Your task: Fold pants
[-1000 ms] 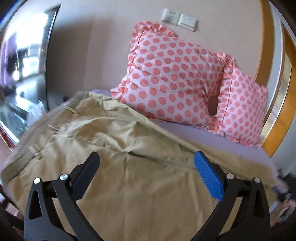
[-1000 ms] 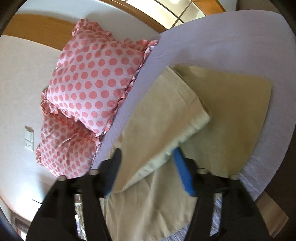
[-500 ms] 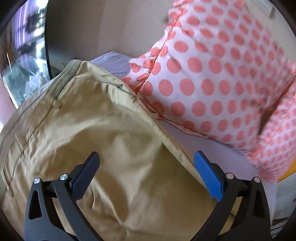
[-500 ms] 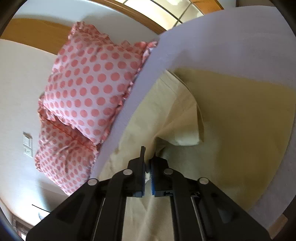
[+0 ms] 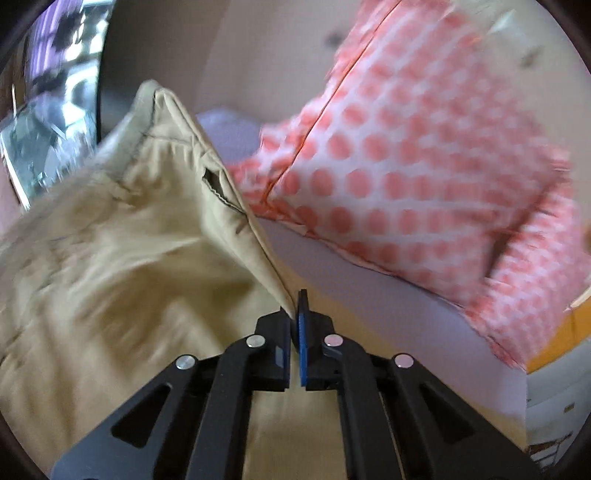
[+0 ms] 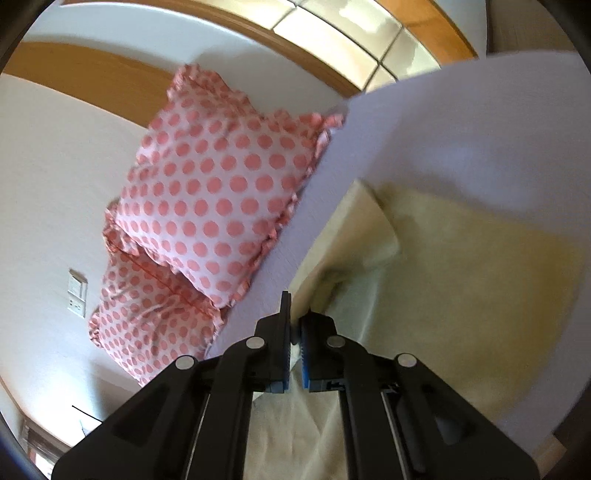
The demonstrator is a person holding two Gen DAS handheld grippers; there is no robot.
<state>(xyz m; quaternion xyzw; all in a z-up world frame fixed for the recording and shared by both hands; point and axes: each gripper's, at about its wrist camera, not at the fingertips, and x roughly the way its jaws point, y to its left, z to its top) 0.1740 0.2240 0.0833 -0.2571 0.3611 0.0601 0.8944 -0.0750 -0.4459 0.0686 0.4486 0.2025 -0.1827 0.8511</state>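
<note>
Tan pants lie on a lilac bed sheet. In the left wrist view my left gripper is shut on the pants' far edge and lifts it, so the waistband corner stands up. In the right wrist view my right gripper is shut on the edge of the pants near a leg; the leg end is raised and folded over the lower layer.
Two pink polka-dot pillows lean on the wall at the head of the bed. A wall socket plate sits on the white wall. A wooden-framed window is beyond the bed sheet.
Both grippers went from open to shut on the pants' edge: the right one first, then the left. The left gripper moved toward the pillows and raised the waist edge.
</note>
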